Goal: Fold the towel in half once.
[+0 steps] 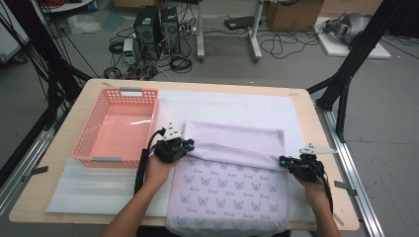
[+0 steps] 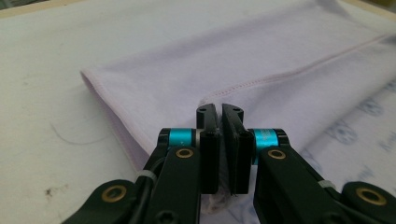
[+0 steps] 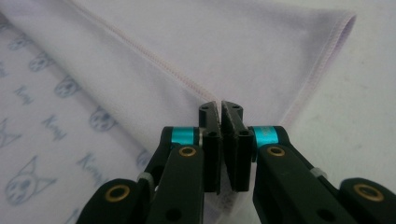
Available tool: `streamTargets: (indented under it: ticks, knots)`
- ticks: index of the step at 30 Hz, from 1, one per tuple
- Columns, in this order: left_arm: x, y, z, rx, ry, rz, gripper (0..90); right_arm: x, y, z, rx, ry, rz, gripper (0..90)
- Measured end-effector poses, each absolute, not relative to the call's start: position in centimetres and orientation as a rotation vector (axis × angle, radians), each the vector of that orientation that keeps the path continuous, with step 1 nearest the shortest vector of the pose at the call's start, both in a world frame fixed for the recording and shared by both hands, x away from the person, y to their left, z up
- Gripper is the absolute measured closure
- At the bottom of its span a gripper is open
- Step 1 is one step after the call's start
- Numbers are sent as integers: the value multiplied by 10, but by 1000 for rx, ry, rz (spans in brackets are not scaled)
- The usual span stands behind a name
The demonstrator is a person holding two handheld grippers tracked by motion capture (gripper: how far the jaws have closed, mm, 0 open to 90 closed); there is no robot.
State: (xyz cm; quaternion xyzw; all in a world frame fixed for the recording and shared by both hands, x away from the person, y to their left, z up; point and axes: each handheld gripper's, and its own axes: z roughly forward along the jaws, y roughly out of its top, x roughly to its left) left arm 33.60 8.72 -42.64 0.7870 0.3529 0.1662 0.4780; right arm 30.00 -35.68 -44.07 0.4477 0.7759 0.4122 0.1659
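Wooden surface (image 1: 59, 163), white mat: lilac cloth (image 1: 232, 173) lies centre, half-folded. Left hand-held gripper (image 1: 187, 145) and right hand-held gripper (image 1: 282, 161) each clamp its folded hem, apparently to carry the fold. Pink basket (image 1: 94, 129) beside.

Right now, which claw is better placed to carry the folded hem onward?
Neither alone: left claw and right claw are both shut on the folded hem at opposite ends of the cloth, so move them together.
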Motion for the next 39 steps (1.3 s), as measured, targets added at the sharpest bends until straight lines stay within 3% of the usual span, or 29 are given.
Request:
streamTargets:
  ticks: [24,39]
  knots:
    - [262,116,-436,1858,829,394,855,221,-348,-428,1189,2183,1255,861]
    - [228,128,-437,1890,820,311,854,180,-345,-425,1128,2229,1286,862]
